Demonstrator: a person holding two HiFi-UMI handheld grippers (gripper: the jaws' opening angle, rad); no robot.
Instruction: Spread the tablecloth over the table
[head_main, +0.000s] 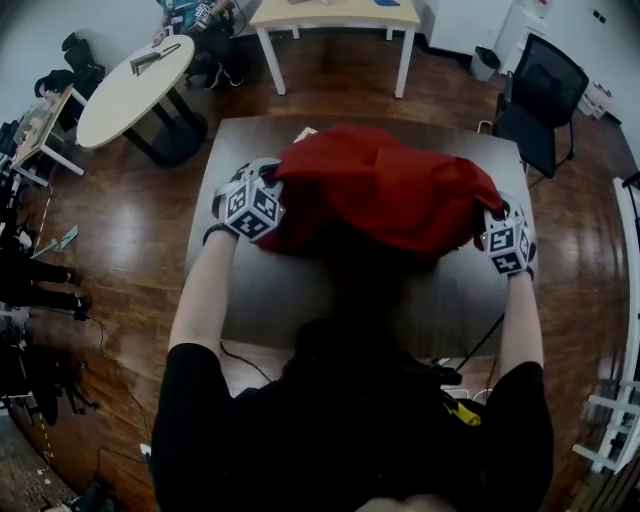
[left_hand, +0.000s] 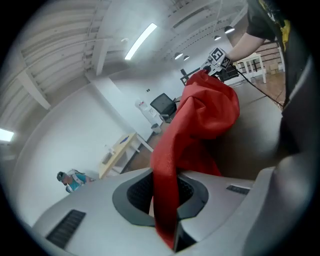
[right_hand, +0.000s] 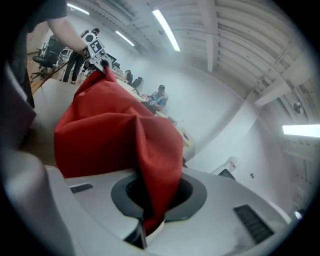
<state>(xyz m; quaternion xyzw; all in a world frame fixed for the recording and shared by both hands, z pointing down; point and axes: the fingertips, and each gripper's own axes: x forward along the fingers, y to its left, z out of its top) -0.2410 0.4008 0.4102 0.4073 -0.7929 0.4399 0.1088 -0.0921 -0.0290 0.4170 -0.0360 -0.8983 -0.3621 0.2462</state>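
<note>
A dark, glossy wooden floor (head_main: 120, 250) is laid throughout the room. A round white table (head_main: 135, 88) on a dark base is placed at the far left, and a rectangular light-wood table (head_main: 335, 14) with white legs is set farther back. A black office chair (head_main: 540, 100) is seen at the right, near a small white bin (head_main: 484, 62). White walls (left_hand: 65, 140) are lit by long ceiling strip lights (left_hand: 141, 40).

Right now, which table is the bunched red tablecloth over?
The dark grey square table before the person; the round white table and the pale wooden rectangular table stand farther away.
</note>
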